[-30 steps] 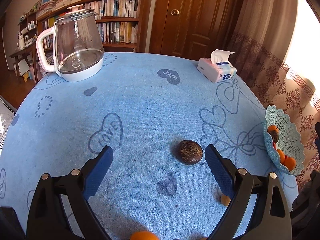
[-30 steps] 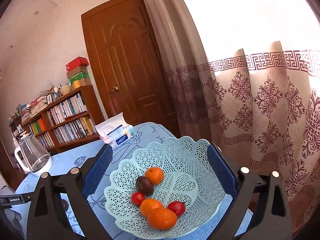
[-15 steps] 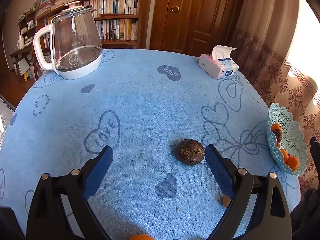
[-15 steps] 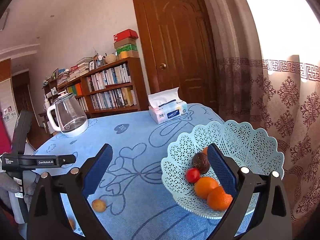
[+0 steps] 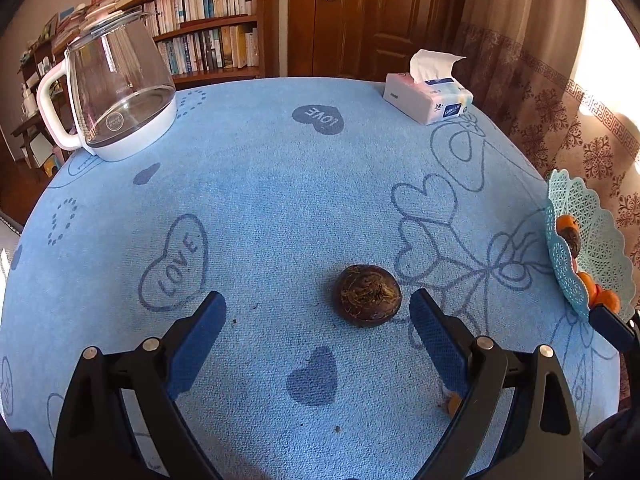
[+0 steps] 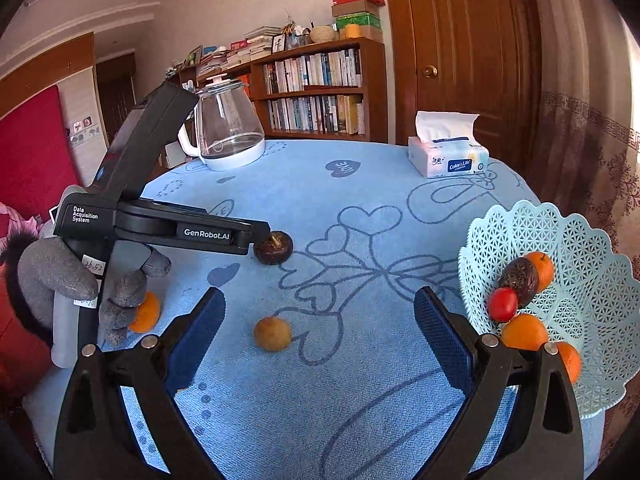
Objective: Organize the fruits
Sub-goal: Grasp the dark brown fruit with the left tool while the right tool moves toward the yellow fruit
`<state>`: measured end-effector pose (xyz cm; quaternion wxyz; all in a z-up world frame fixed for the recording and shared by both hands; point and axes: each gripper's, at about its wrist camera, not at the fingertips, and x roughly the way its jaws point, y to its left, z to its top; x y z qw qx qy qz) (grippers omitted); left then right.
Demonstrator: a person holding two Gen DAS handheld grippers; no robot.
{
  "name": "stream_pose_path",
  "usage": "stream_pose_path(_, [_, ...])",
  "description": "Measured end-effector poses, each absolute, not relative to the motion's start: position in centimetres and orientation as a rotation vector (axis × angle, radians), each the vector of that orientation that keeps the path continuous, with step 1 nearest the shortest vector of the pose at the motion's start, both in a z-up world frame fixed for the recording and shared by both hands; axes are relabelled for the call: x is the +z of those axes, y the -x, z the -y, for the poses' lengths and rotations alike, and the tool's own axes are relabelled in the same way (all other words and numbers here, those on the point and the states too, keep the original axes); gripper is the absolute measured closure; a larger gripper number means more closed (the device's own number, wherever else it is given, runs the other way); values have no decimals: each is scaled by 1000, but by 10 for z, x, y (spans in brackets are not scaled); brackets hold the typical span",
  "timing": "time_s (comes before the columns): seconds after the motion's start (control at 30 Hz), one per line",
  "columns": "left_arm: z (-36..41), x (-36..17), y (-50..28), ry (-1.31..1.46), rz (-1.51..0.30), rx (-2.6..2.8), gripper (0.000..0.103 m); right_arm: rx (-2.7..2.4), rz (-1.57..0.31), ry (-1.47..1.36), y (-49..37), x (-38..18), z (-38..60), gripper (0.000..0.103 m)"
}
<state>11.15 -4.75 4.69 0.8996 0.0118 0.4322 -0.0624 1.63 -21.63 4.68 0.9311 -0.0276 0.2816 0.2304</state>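
Two blue-padded grippers, both spread wide: left gripper [image 5: 316, 308] frames the dark brown round fruit [image 5: 368, 295] just ahead; right gripper [image 6: 316, 308] frames a small tan fruit [image 6: 272, 333].

Bright window glare at right (fisheye-warped edges), otherwise sharp.

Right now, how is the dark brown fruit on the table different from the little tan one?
The dark brown fruit is bigger and flatter, with a rough fibrous top; the little tan fruit is smaller, rounder and smoother. The dark one sits at the tip of the left gripper; the tan one lies in front of the open right gripper. Both rest loose on the blue tablecloth, outside the basket.
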Motion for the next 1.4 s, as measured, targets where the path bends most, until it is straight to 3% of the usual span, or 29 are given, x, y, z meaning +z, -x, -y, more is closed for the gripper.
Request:
stream_pose_path(0.6, [78, 22, -139, -92, -1033, -132, 11, 499, -628, 103, -16, 38, 206, 6])
stream_pose_path(1.07, [81, 23, -140, -81, -1022, -173, 59, 490, -634, 91, -19, 38, 210, 6])
stream_pose_path(1.4, [73, 33, -125, -14, -983, -189, 59, 499, -653, 74, -22, 35, 212, 6])
